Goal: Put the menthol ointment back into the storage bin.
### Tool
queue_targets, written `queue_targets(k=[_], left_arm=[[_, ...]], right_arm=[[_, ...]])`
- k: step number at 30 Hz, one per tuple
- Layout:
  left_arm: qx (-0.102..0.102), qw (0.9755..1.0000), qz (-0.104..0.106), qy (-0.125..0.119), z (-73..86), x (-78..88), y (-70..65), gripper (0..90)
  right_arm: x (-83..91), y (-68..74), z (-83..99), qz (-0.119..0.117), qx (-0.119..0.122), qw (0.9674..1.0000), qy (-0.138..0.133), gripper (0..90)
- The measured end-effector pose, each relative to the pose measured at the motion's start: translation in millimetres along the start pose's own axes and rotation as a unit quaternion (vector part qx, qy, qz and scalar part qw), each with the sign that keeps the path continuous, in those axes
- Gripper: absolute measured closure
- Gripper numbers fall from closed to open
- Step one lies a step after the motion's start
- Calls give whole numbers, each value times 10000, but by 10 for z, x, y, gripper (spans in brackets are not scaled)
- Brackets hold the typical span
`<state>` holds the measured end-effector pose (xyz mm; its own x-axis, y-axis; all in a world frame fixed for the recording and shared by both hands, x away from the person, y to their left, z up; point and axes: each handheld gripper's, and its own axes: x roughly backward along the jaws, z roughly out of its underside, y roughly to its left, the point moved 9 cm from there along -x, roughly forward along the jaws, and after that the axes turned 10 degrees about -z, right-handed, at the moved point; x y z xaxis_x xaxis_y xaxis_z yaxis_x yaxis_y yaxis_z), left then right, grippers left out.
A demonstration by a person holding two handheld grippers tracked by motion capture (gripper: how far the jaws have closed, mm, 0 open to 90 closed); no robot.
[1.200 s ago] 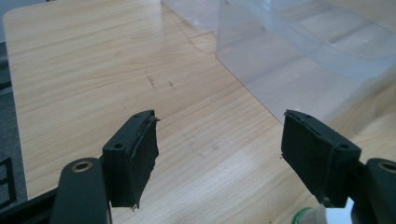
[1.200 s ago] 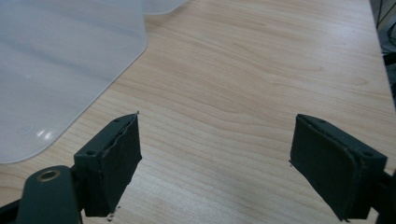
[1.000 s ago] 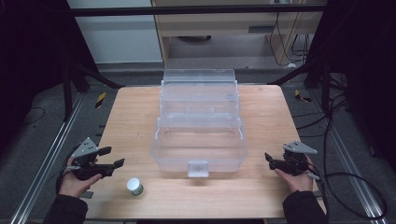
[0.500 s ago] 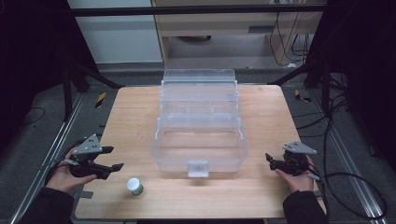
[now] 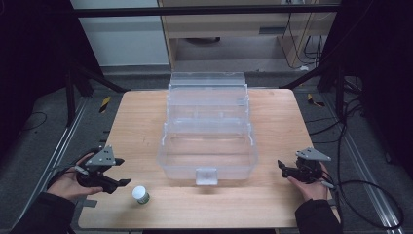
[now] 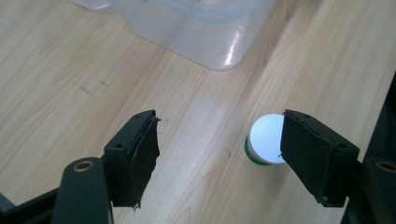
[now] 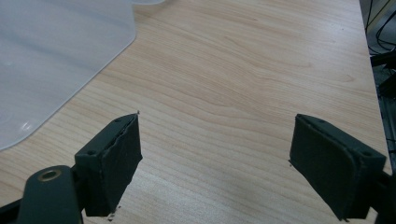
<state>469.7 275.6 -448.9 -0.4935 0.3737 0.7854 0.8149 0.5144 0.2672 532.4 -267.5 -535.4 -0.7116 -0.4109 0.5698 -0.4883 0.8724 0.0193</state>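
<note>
**Small bottle near the left gripper, both grippers open**

Small round bottle with white cap and green body (image 5: pixel 140 194) stands upright on the light wooden table (image 5: pixel 272 122), close to the near edge, left of the middle. The left gripper (image 5: pixel 119 172), held in the person's left hand (image 5: pixel 68 183), is just left of the bottle; its jaws are wide apart and hold nothing. In the left gripper view the bottle (image 6: pixel 265 140) sits beside the right jaw, partly behind it. The clear plastic tiered storage box (image 5: pixel 207 129) stands open at the table's middle. The right gripper (image 5: pixel 281 168) is near the right edge, jaws spread wide and empty, well apart from the box.
</note>
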Motion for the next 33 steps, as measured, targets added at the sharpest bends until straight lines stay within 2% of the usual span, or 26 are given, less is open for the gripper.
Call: queue_targets(k=[2,4,7,13,19,23,26,27,29,31,33], left_arm=[[-165,9997,101,128,14,-24,-45,274],[-201,9996,129,152,17,-35,-60,275],[-363,9987,225,291,31,-64,-110,278],[-532,9973,353,373,23,-95,-172,282],[-844,9940,463,523,50,-139,-248,288],[-971,9920,533,601,59,-164,-290,293],[-1001,9916,572,591,54,-192,-323,294],[-1092,9902,582,644,66,-207,-336,293],[-1115,9899,583,658,71,-217,-347,293],[-1213,9881,590,734,85,-227,-361,293],[-1252,9875,616,731,86,-239,-379,293]], right_arm=[[-4,-3,6,-7,13,10000,20,166],[-4,-4,6,-2,15,10000,17,166],[-6,-2,9,-16,3,10000,28,166],[-16,-4,23,-20,-9,10000,69,166],[-24,0,38,-50,-21,9999,116,166],[-23,1,37,-56,-27,9999,118,166],[-20,-4,37,-47,-18,9999,120,166],[-20,-9,36,-26,17,9999,108,166],[-19,-7,36,-25,20,9999,110,166],[-19,-6,36,-28,23,9999,113,167],[-23,-2,38,-33,31,9999,121,166]])
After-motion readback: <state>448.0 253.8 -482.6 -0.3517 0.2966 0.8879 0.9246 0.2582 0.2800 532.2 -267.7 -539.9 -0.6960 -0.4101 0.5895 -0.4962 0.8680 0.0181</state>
